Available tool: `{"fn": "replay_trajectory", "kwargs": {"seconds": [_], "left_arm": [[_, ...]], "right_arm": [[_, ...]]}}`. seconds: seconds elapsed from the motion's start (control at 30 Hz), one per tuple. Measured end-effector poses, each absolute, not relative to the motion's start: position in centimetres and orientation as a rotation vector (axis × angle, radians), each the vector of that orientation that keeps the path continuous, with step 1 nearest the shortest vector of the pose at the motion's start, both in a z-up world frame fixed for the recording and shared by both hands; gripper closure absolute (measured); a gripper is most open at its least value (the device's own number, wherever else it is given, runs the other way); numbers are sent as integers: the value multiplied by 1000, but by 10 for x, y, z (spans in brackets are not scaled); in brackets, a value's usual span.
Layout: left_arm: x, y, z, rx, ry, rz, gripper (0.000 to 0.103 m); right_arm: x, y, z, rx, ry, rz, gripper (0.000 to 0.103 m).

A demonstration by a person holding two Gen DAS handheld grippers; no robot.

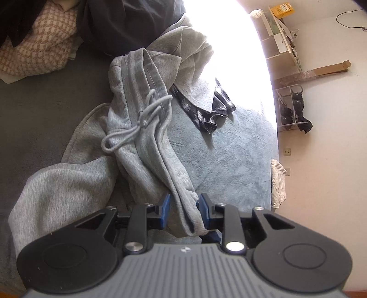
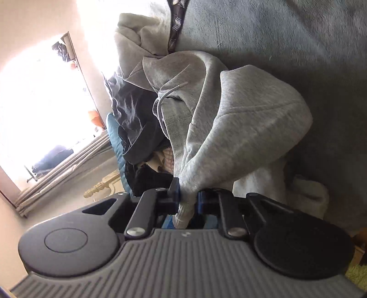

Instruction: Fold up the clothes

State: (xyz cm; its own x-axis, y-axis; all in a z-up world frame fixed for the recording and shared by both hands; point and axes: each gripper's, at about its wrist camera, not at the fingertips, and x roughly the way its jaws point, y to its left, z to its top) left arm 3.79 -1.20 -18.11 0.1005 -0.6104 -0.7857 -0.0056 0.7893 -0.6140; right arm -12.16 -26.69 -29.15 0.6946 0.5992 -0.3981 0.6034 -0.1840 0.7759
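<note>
Grey sweatpants (image 1: 146,146) with a tied drawstring (image 1: 142,123) lie bunched on the bed. Their ribbed edge runs down between the blue pads of my left gripper (image 1: 184,201). The right pad touches the cloth and the left pad (image 1: 166,206) stands off it, so the jaws are open around the edge. In the right wrist view the same grey sweatpants (image 2: 240,119) hang in folds. My right gripper (image 2: 188,197) is shut on a gathered bunch of that cloth, which pulls taut from the pads.
A dark plaid garment (image 1: 206,110) lies partly under the grey cloth on a light blue blanket (image 1: 234,155). Dark clothes (image 1: 137,20) and a beige checked cloth (image 1: 39,45) are piled at the far side. The bed's edge (image 1: 275,142) meets floor and a shelf (image 1: 282,39).
</note>
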Motion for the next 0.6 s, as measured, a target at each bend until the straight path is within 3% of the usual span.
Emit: {"fn": "replay_trajectory", "kwargs": {"seconds": [0.17, 0.37, 0.6], "left_arm": [[70, -13, -178, -445, 1384, -410, 67], [109, -46, -174, -18, 1247, -369, 58], [134, -86, -197, 214, 1228, -484, 50]], "right_arm": [[-113, -291, -274, 1584, 1031, 72, 91], [-110, -316, -235, 1268, 1120, 164, 93], [-105, -345, -191, 992, 1173, 199, 93]]}}
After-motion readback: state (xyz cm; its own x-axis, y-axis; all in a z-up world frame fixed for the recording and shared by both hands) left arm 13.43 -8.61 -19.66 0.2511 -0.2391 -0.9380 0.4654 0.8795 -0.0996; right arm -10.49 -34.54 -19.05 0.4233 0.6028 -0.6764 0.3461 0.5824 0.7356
